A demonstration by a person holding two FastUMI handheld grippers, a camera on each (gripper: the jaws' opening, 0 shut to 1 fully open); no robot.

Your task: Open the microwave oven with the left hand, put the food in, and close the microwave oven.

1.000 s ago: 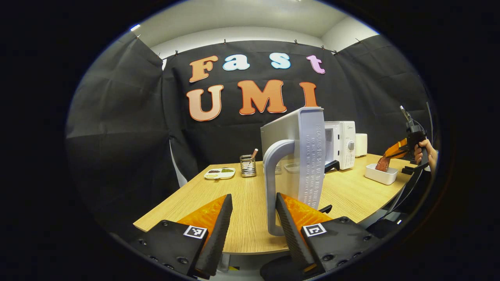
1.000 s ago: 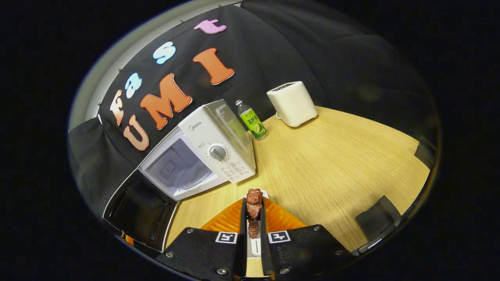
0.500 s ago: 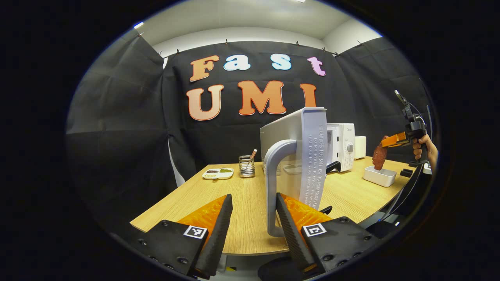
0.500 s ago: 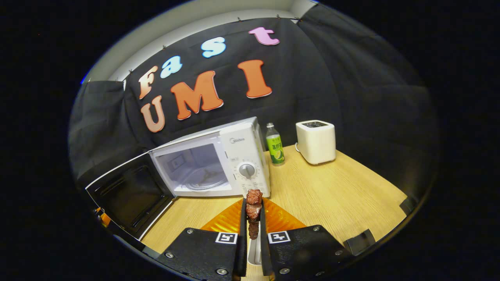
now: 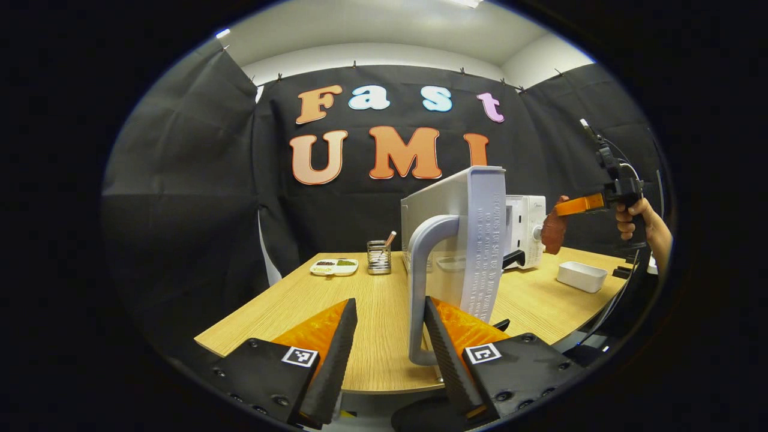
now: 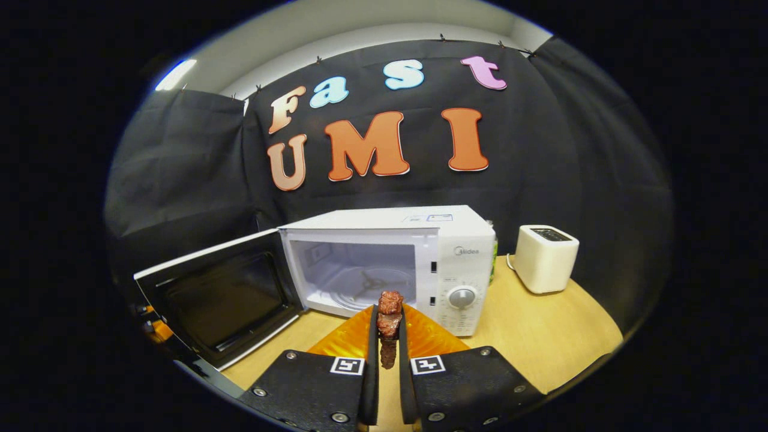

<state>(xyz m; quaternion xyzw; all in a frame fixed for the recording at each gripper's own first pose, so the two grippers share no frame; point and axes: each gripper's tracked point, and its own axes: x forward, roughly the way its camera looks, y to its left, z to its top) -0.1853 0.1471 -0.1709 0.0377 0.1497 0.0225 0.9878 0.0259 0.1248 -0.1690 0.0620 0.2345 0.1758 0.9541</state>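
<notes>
Microwave (image 6: 384,258), boxy and white, stands open; right gripper (image 6: 389,327) pinches knobbly meat (image 6: 390,312).

Left gripper view faces the microwave door (image 5: 474,240) edge-on; right gripper view frontally.

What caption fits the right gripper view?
Right hand-held gripper holding meat in front of the open microwave, its door swung left.
</notes>
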